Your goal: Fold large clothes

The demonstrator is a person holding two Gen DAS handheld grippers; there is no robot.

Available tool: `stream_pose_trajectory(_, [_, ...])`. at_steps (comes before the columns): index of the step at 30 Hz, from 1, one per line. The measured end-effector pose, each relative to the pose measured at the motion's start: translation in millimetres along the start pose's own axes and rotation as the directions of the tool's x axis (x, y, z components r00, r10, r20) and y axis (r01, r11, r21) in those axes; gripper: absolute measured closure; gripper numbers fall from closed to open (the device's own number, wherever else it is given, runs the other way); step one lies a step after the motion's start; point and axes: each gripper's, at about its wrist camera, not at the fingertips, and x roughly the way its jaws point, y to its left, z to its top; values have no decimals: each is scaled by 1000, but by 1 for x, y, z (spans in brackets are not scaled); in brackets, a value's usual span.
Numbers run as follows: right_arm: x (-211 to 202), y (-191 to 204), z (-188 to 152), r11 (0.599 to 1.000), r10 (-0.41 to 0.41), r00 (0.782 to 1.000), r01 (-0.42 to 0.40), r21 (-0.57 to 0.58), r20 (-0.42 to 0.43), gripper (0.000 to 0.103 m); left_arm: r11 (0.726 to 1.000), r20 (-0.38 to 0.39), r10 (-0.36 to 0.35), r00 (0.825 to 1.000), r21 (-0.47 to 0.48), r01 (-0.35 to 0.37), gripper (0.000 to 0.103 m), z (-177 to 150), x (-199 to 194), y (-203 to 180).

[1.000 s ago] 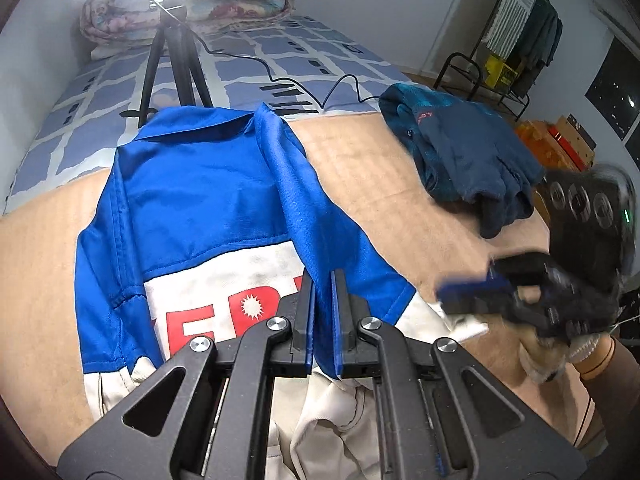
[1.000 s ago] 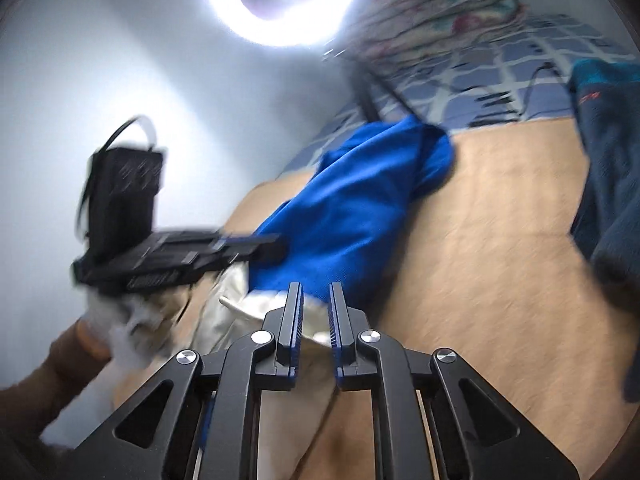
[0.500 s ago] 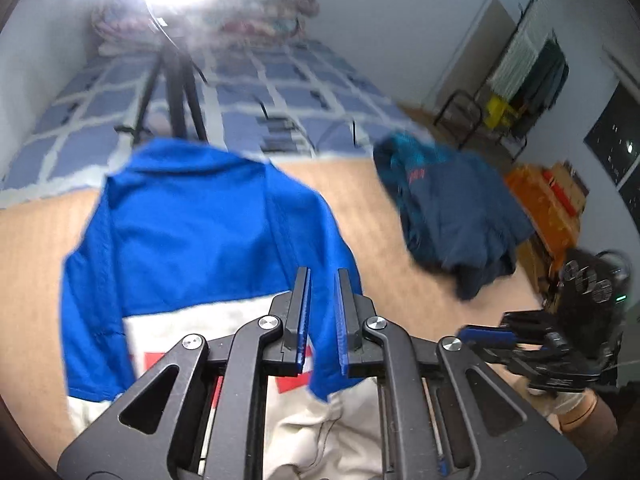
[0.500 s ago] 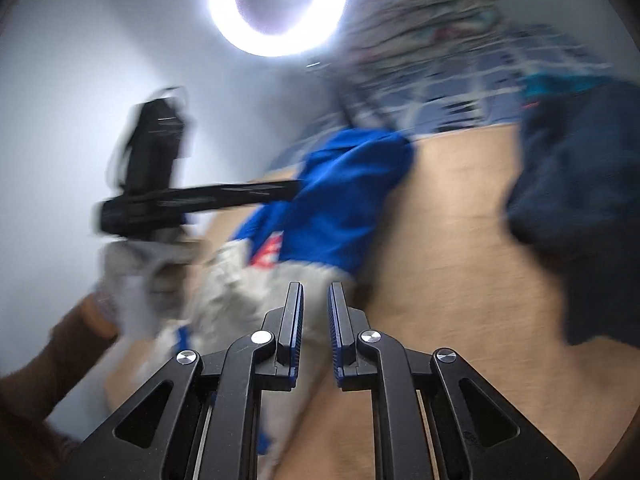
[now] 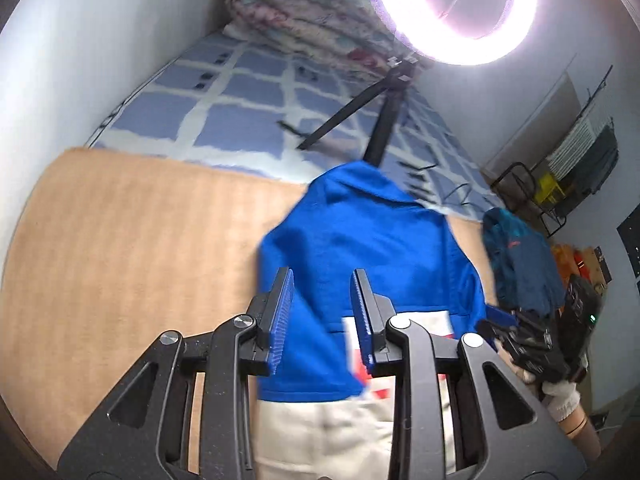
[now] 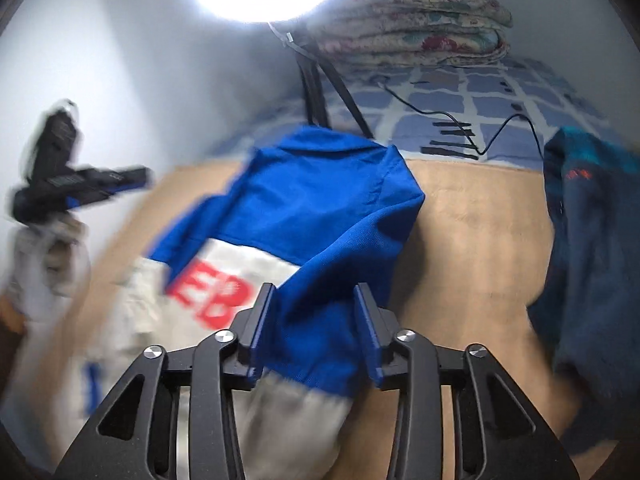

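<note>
A blue and white jacket [image 5: 372, 248] with red letters lies on the tan mat [image 5: 140, 240], its sleeves folded over its front. My left gripper [image 5: 322, 316] hovers over the jacket's left side with its jaws opening. Blue cloth shows behind the gap and the pads do not press on it. The right wrist view shows the jacket [image 6: 320, 200] with a blue sleeve laid across the white panel. Above that sleeve my right gripper [image 6: 314, 332] has its jaws opening too, gripping nothing. A gloved hand [image 5: 560, 394] carries it at the jacket's right edge.
A dark navy and teal garment [image 6: 588, 240] is heaped on the mat to the right. Behind the jacket stand a tripod [image 6: 316, 88] with a ring light, a black cable [image 6: 480, 132], a blue checked sheet [image 5: 240, 120] and a folded quilt [image 6: 416, 20]. A clothes rack [image 5: 580, 160] is far right.
Both grippers were nearly shut, the left one on the blue sleeve; now both sets of jaws stand apart and the sleeve is let go. The left gripper has swung to the jacket's left side.
</note>
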Motion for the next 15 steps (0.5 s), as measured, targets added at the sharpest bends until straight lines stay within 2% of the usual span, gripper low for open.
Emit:
stream_pose_trajectory(1, [9, 1, 1, 999, -50, 998, 49, -17, -23, 74, 1000, -10, 7, 1000, 6, -7, 75, -3, 6, 4])
stream_pose_trajectory(2, [23, 1, 2, 991, -128, 990, 126, -42, -63, 79, 1000, -20, 11, 1000, 9, -11, 75, -5, 11, 5])
stream_pose_trajectory(3, [35, -2, 2, 979, -199, 975, 193, -59, -102, 81, 1000, -40, 18, 999, 15, -18, 72, -7, 20, 8])
stream_pose_trajectory(4, [41, -4, 2, 977, -211, 970, 205, -60, -120, 81, 1000, -53, 22, 998, 18, -21, 69, -8, 27, 10])
stream_pose_trajectory(7, [31, -5, 7, 982, -187, 978, 184, -44, -92, 79, 1000, -66, 11, 998, -8, -11, 62, -8, 38, 21])
stream_pose_trajectory(9, [10, -13, 12, 995, -99, 995, 99, -4, -19, 78, 999, -61, -9, 998, -48, 6, 45, -3, 42, 31])
stream_pose_trajectory(10, [3, -18, 14, 997, -79, 997, 79, 19, 11, 74, 997, -49, -11, 999, -71, 7, 42, 0, 43, 36])
stream_pose_trajectory(12, [-6, -40, 20, 992, -64, 995, 56, 109, 70, 56, 994, -40, -22, 999, -111, 17, 40, 8, 45, 45])
stream_pose_trajectory(15, [2, -71, 22, 976, -20, 998, 5, 216, 68, 55, 990, -66, -41, 997, -136, 32, 40, 16, 55, 51])
